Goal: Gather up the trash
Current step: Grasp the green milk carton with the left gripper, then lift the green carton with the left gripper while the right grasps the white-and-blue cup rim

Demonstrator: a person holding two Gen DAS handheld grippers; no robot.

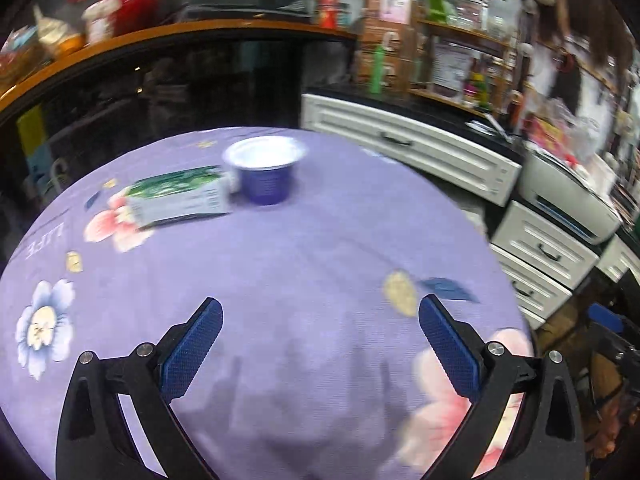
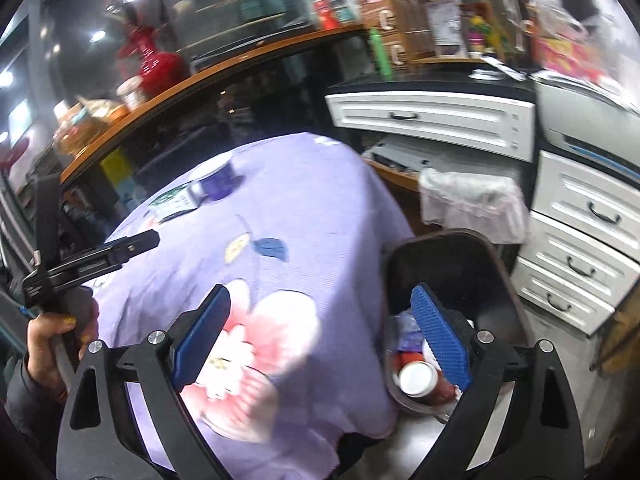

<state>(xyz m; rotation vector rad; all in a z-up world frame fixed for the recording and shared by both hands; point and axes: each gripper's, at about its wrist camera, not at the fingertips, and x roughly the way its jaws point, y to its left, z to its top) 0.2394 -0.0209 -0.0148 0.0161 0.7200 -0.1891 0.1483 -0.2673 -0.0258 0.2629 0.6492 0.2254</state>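
Observation:
A blue plastic cup [image 1: 265, 172] with a white rim stands at the far side of the purple flowered tablecloth [image 1: 304, 256]. A green and white carton [image 1: 180, 200] lies on its side just left of it. Both show small in the right wrist view: the cup [image 2: 221, 179] and the carton [image 2: 176, 200]. My left gripper [image 1: 320, 316] is open and empty, well short of them. My right gripper [image 2: 322, 304] is open and empty, over the table's right edge and a black bin [image 2: 452, 264]. The bin holds a red and white cup [image 2: 418, 378] and other trash.
White drawer units [image 2: 580, 240] stand right of the bin, with a printer [image 1: 568, 196] on top. A white plastic bag [image 2: 472, 200] hangs behind the bin. A dark glass counter with a wooden edge [image 1: 160, 36] and cluttered shelves stand behind the table.

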